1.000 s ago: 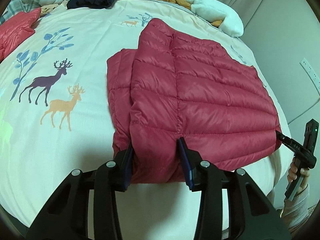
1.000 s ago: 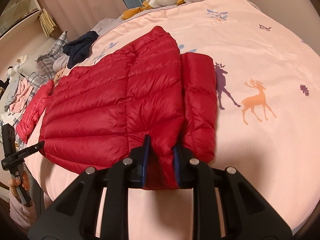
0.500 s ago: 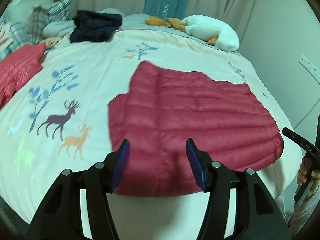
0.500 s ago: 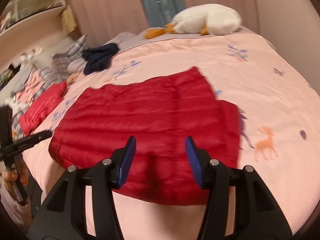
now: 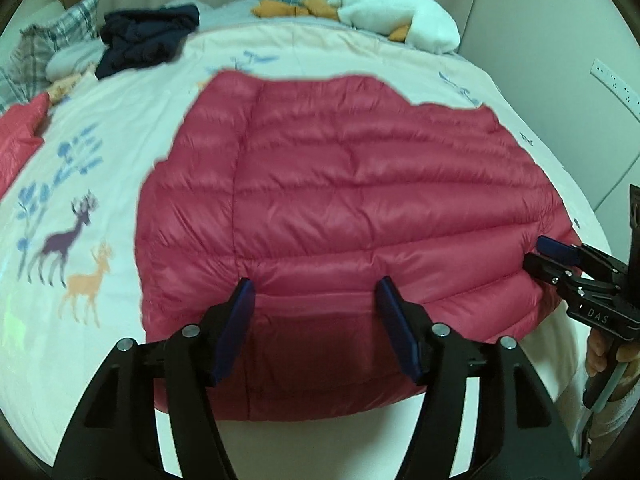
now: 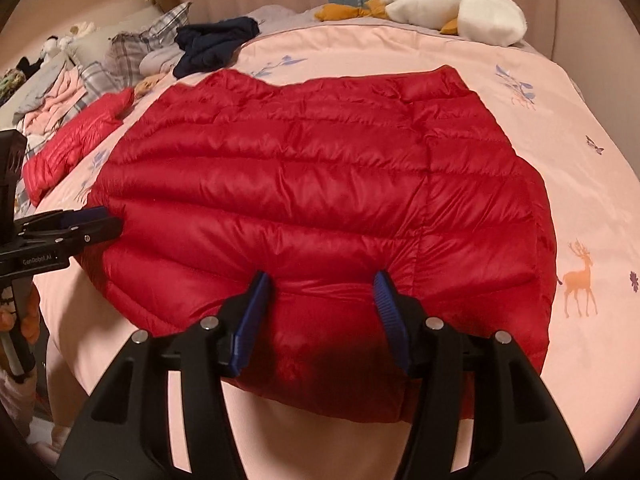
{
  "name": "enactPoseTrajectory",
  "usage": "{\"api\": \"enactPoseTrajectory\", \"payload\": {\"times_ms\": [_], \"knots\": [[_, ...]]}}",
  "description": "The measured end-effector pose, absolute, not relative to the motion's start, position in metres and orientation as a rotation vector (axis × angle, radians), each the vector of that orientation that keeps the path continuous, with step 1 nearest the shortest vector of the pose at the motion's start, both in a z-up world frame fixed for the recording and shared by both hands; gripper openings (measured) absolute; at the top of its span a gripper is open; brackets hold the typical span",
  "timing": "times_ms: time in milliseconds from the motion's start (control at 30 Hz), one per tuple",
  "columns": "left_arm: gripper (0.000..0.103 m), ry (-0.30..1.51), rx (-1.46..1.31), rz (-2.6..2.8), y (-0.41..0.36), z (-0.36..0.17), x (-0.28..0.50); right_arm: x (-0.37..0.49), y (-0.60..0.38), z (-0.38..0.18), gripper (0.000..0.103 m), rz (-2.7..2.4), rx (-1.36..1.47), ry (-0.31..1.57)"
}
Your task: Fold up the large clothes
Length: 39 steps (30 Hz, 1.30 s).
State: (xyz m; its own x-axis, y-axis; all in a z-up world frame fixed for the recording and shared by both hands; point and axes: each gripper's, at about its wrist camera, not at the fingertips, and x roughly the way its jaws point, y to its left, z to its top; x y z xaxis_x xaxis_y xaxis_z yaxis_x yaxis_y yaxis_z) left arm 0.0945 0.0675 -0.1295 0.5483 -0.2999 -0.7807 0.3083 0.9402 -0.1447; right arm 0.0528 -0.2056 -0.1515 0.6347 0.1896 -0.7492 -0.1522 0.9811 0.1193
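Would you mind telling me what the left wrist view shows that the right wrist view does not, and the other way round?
Only the left wrist view shows the wall socket strip and the purple deer print. Only the right wrist view shows the clutter of clothes and toys beside the bed. Both show the red puffer jacket lying flat on the bedspread, the navy garment, the white plush, and both open hand-held grippers: left, right.

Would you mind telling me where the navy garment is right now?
The navy garment lies crumpled at the bed's far left in both views, beside the plaid pillow, beyond the red jacket.
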Motion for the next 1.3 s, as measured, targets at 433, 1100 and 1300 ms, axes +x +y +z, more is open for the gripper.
{"api": "enactPoseTrajectory", "payload": {"times_ms": [433, 1100, 1300], "knots": [[0.065, 0.867, -0.018, -0.395, 0.062, -0.097, 0.111, 0.116, -0.253, -0.088, 0.068, 0.216, 0.236, 0.739], [0.070, 0.910, -0.069, -0.422, 0.045, -0.108, 0.143, 0.259, -0.086, -0.108, 0.001, 0.709, -0.292, 0.944], [0.071, 0.911, -0.072, -0.422, 0.046, -0.111, 0.148, 0.266, -0.079, -0.114, 0.000, 0.576, -0.366, 0.899]]}}
